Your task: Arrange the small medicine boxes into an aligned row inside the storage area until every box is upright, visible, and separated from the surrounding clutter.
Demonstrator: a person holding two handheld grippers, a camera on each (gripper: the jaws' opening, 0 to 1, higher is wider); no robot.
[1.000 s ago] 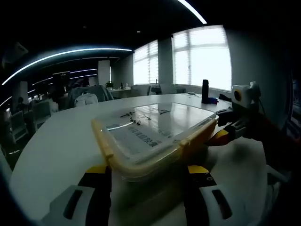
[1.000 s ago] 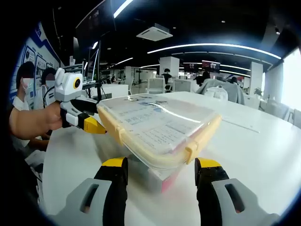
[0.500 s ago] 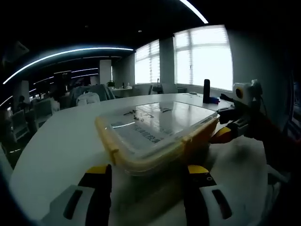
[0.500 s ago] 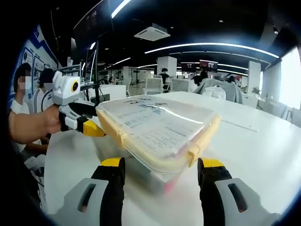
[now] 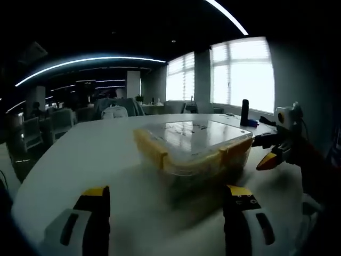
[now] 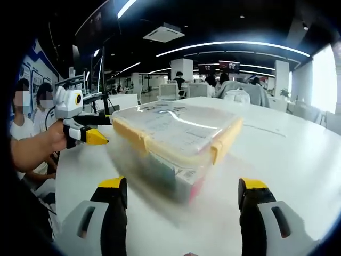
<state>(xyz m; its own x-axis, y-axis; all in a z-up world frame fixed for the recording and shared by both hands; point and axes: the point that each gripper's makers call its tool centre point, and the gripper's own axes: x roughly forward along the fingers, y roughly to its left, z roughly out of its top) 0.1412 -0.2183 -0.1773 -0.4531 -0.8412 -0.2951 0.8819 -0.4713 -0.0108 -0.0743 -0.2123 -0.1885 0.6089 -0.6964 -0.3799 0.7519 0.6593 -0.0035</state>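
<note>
Lidded yellow-rimmed storage box (image 5: 194, 146) sits on white table (image 5: 80, 160) beyond the open left claw (image 5: 169, 213).

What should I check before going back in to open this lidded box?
1. Yellow-latched storage box resting on the white table: ok.
2. Clear lid shut: ok, latches appear closed.
3. Left gripper open, clear of the box: ok.
4. Right gripper open, clear: ok.
5. Medicine boxes inside upright and in a row: cannot tell, contents blurred.
6. Nearby person's hand away from the box: ok.
</note>
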